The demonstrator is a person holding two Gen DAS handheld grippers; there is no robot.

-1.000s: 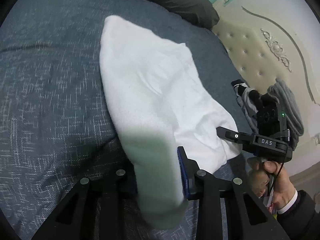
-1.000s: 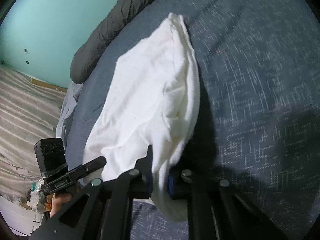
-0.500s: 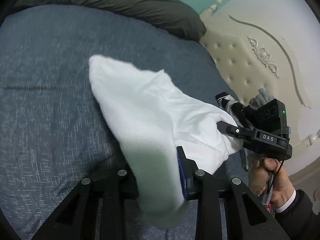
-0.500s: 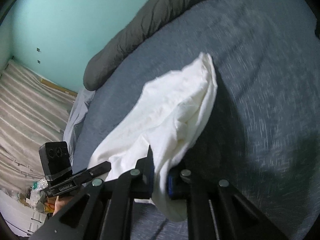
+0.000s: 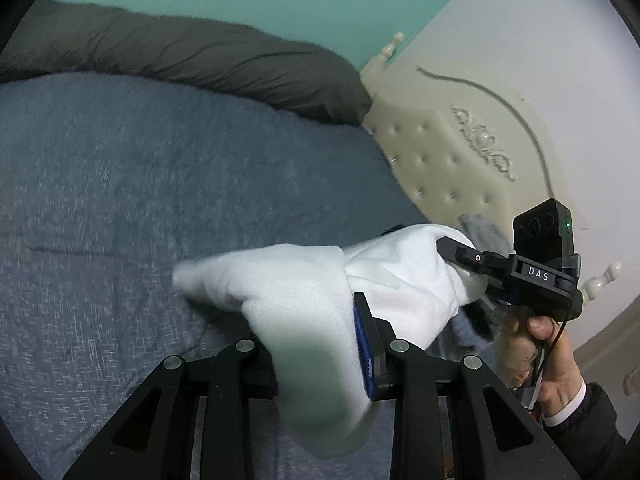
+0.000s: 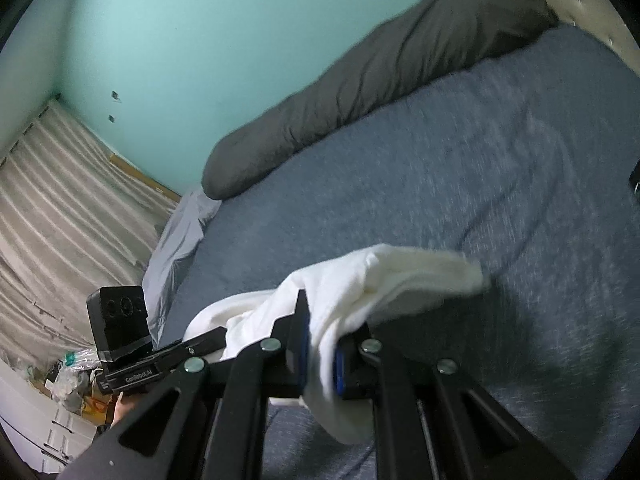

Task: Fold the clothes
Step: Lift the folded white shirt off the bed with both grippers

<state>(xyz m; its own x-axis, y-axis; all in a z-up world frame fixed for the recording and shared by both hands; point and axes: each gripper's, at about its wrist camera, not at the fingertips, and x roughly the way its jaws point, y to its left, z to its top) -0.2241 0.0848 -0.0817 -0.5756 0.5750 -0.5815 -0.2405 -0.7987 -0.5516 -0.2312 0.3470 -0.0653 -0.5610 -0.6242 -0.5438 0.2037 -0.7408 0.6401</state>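
A white fleecy garment (image 5: 304, 292) hangs between both grippers above the blue-grey bed cover (image 5: 120, 200). My left gripper (image 5: 320, 360) is shut on a thick bunch of one corner, and cloth spills down below its fingers. In the same view my right gripper (image 5: 460, 254), held by a hand (image 5: 548, 344), is shut on the other corner. In the right wrist view the right gripper (image 6: 320, 356) pinches a thin fold of the white garment (image 6: 400, 272). The left gripper (image 6: 208, 338) is at the garment's left end. The garment's far tip is blurred.
A long dark grey pillow (image 5: 200, 60) lies along the bed's far edge under a teal wall. A cream tufted headboard (image 5: 440, 152) stands at the right, with grey clothes (image 5: 482, 232) piled by it. Bags and clutter (image 6: 76, 376) sit on the floor left of the bed.
Both grippers have risen together with the white garment. It lay spread along the bed before; now it is pulled up off the cover, bunched and shorter in view.
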